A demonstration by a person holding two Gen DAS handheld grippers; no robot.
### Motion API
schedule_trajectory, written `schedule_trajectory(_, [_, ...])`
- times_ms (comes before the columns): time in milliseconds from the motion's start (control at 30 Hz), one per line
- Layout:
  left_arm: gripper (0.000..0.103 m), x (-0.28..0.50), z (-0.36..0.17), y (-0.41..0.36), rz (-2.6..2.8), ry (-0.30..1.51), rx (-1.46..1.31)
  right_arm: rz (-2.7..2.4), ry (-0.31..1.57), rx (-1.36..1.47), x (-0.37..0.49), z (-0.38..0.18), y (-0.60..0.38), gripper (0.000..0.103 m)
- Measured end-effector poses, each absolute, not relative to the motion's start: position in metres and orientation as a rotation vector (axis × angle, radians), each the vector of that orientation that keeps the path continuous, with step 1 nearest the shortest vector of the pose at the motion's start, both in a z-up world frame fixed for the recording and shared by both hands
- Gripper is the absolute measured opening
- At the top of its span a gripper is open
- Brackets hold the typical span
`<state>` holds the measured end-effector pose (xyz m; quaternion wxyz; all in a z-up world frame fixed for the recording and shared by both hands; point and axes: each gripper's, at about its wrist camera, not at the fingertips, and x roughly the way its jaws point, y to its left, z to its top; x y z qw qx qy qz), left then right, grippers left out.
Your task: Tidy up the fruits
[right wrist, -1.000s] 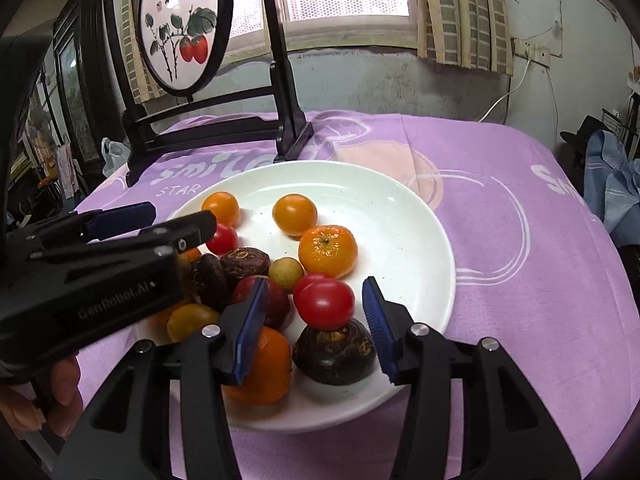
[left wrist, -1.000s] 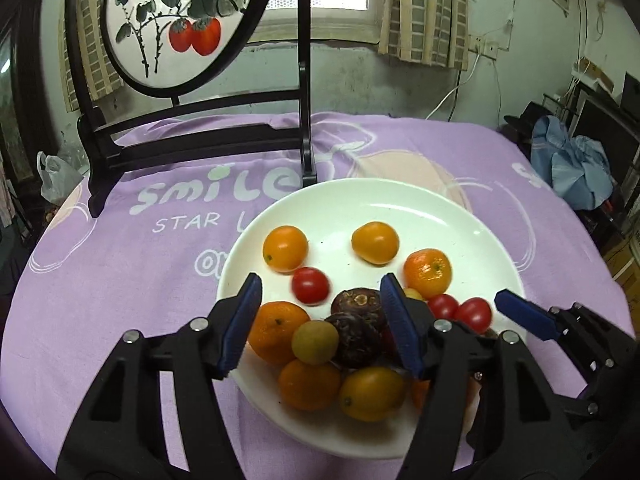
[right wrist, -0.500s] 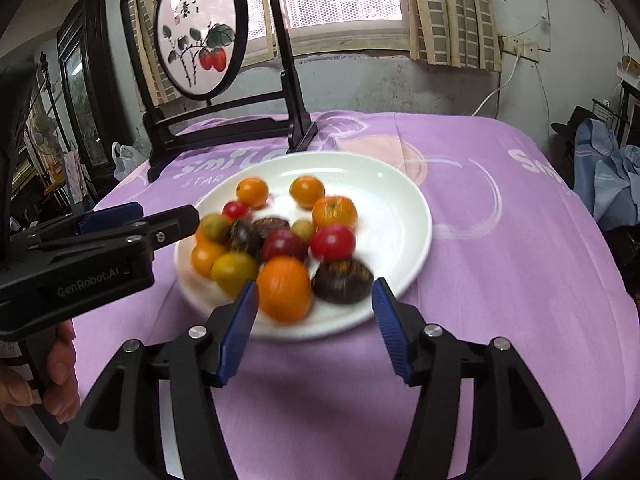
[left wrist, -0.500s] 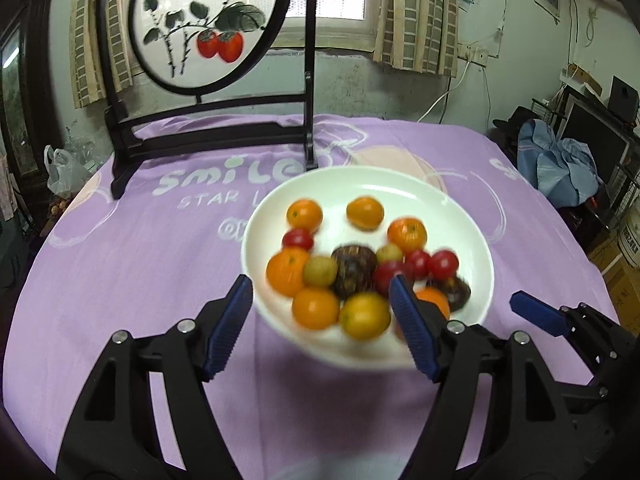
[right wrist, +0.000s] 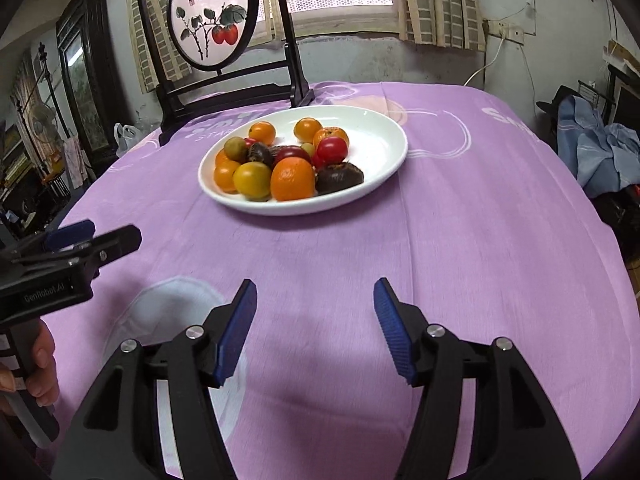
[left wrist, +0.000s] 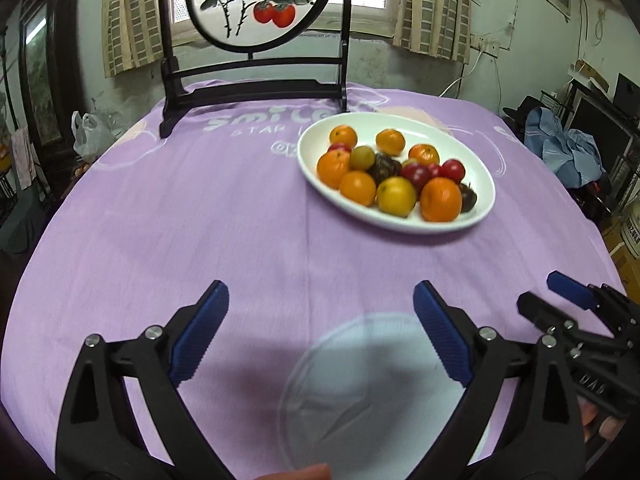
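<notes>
We saw the fruits (left wrist: 394,178) heaped on a white plate (left wrist: 478,164) that sat on the purple tablecloth (left wrist: 200,220), toward the far half of the table. In the pile we made out orange citrus (right wrist: 292,178), a yellow one (right wrist: 252,180), red tomatoes (right wrist: 332,149), a greenish round fruit (right wrist: 235,149) and dark brown ones (right wrist: 339,178), most of them touching their neighbours on the nearer and left part of the plate.

Well apart from the plate, nearer the camera, a clear glass dish (left wrist: 372,400) lay on the cloth; we could see nothing in it.

The left gripper (left wrist: 320,332) hung over that dish with its blue pads spread wide; its jaws had just been opening and nothing was between them. The right gripper (right wrist: 315,326) stood over bare cloth beside the dish, its jaws parted and also just opening, holding nothing. A hand (right wrist: 40,364) gripped the left tool's handle.

Behind the plate stood a dark wooden stand (left wrist: 256,88) with a round painted panel (left wrist: 256,0), before a curtained window.
</notes>
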<state>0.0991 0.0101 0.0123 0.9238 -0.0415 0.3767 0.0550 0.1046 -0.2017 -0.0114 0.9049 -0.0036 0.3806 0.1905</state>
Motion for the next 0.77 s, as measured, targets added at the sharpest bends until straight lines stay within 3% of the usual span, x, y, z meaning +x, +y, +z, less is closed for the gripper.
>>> schedule_trajectory(767, [0.100,0.071,-0.022,0.008,0.079,0.837,-0.053,0.346,0.882,-0.040,0.082,-0.033,-0.203,0.061])
